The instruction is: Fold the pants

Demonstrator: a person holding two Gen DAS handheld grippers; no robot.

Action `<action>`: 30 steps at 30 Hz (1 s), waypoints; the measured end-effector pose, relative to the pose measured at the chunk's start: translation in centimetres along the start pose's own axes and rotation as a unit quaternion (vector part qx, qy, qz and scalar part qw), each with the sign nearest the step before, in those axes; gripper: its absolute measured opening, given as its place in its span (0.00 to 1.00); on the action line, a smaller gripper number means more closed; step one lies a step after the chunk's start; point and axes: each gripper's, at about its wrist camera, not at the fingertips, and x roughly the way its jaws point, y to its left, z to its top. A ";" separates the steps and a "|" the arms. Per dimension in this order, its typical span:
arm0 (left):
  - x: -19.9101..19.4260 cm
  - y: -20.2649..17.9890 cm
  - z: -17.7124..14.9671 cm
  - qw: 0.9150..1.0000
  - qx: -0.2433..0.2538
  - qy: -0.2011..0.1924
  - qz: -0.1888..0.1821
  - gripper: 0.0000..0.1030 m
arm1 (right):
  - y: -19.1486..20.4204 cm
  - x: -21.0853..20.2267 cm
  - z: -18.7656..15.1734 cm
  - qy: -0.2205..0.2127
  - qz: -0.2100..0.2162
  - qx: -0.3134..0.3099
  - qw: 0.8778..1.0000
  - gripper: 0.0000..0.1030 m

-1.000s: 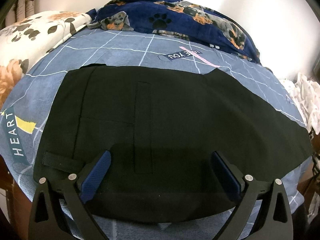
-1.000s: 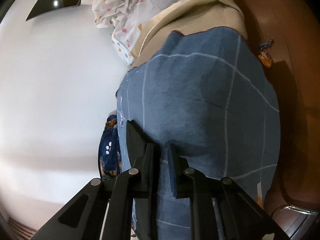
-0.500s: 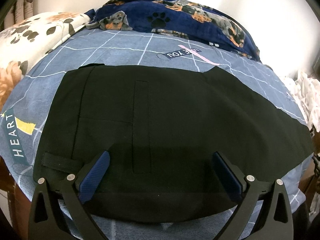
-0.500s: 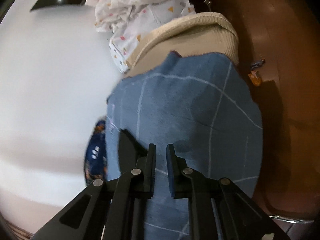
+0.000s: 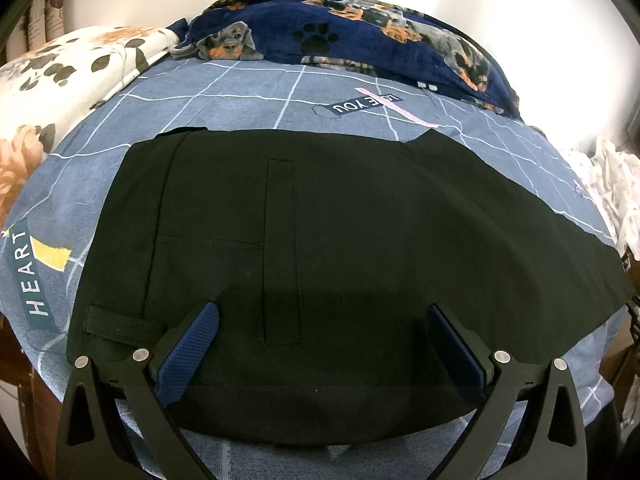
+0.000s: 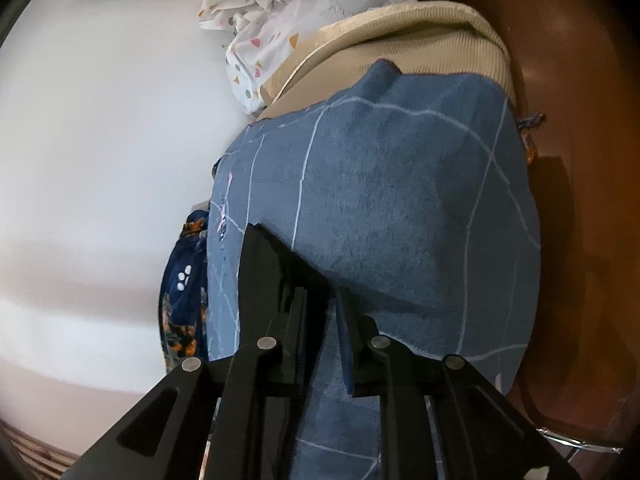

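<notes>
The left gripper hangs spread wide over the near edge of the black pants, which lie flat across the blue checked bedsheet. The right gripper has its jaws easing apart from nearly together, black pants fabric against its left finger. Beyond lie a dog-print blanket and a floral pillow.

A blue checked bedsheet covers the bed in front of me, printed with "HEART" and "LOVE YOU". A navy dog-print blanket is bunched along its far edge, a floral pillow beside it. At the foot I see a beige mattress, a white spotted cloth and brown floor.
</notes>
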 end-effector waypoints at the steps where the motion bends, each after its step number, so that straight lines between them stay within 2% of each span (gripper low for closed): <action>1: 0.0 0.0 0.0 1.000 0.000 0.000 0.000 0.99 | 0.2 0.0 0.0 -0.001 -0.003 -0.003 1.000 0.16; 5: 0.0 0.0 0.0 1.000 0.000 0.000 0.000 0.99 | 1.4 0.2 0.0 0.001 0.016 -0.014 1.000 0.19; 8: 0.0 0.0 0.0 1.000 0.000 0.000 0.000 0.99 | 2.3 0.6 0.1 0.003 0.007 -0.030 1.000 0.19; 10: 0.0 0.0 0.0 1.000 0.000 0.000 0.000 0.99 | 2.6 1.2 0.0 0.008 -0.016 -0.038 0.999 0.19; 13: 0.0 -0.1 0.1 1.000 0.001 0.001 0.000 0.99 | 2.4 1.6 -0.1 0.012 -0.016 -0.033 0.999 0.15; 15: 0.0 -0.1 0.1 1.000 0.001 0.001 0.000 0.99 | 2.4 1.4 -0.2 0.009 -0.027 -0.040 0.999 0.06; 22: 0.0 -0.1 0.0 1.000 0.003 0.001 0.000 0.99 | 2.8 0.4 0.2 -0.024 -0.057 -0.061 0.996 0.03; 27: 0.0 -0.2 0.1 1.000 0.004 0.002 0.003 1.00 | 0.9 -0.1 0.8 -0.011 0.005 -0.011 1.000 0.04; 29: 0.1 -0.3 0.0 1.000 0.008 0.003 0.006 1.00 | -1.0 0.2 1.1 0.012 0.092 0.065 0.994 0.08; 30: 0.1 -0.3 0.0 1.000 0.009 0.004 0.006 1.00 | -1.9 0.3 1.2 0.018 0.111 0.100 0.989 0.12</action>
